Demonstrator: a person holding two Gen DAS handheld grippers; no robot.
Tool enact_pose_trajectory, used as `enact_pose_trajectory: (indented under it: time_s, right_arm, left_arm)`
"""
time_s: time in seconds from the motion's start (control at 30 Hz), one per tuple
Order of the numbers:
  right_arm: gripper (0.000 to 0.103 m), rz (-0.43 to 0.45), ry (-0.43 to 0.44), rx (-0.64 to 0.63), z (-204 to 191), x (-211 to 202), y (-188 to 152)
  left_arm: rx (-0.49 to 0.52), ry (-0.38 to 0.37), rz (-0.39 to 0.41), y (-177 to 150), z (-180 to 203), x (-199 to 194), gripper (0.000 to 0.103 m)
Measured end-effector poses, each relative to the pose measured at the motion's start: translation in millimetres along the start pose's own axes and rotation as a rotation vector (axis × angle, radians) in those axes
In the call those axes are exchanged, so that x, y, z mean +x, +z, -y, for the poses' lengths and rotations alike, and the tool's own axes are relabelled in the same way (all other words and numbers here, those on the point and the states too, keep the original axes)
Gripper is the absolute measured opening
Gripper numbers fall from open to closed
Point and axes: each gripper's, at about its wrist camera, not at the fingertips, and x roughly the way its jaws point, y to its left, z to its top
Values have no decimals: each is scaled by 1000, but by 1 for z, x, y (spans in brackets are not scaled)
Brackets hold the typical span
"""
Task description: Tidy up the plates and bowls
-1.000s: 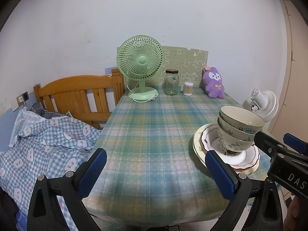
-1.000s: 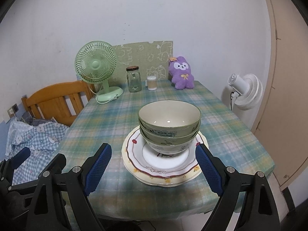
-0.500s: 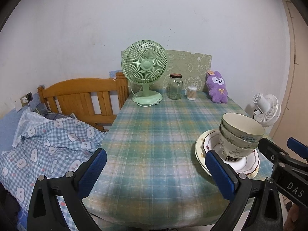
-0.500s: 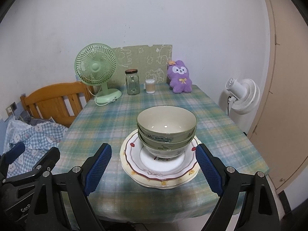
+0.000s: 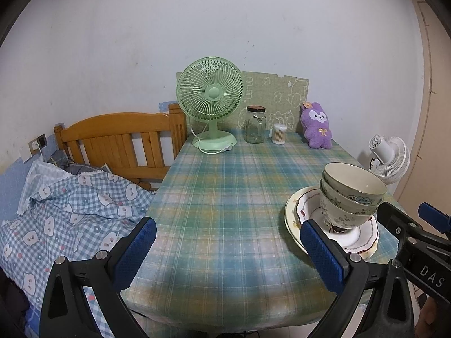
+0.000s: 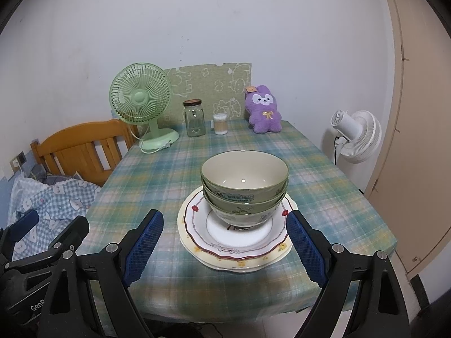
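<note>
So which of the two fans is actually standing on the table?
The green fan, at the table's far left corner beside the glass jar. The white fan stands off the table, beyond its right edge, near the beige door.

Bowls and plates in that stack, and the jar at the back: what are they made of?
Bowls: likely glazed ceramic, with a bright highlight inside the top one. Plates: probably the same, glossy with painted rims. Jar: clear glass, see-through, with a dark lid.
</note>
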Motion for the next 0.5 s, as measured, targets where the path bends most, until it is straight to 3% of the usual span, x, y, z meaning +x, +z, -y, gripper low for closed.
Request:
enact_pose_trajectory:
  time_s: [0.5]
  right_arm:
    - [91, -3, -26, 1, 5, 1, 4]
  left_arm:
    - [4, -20, -14, 4, 3, 5, 103]
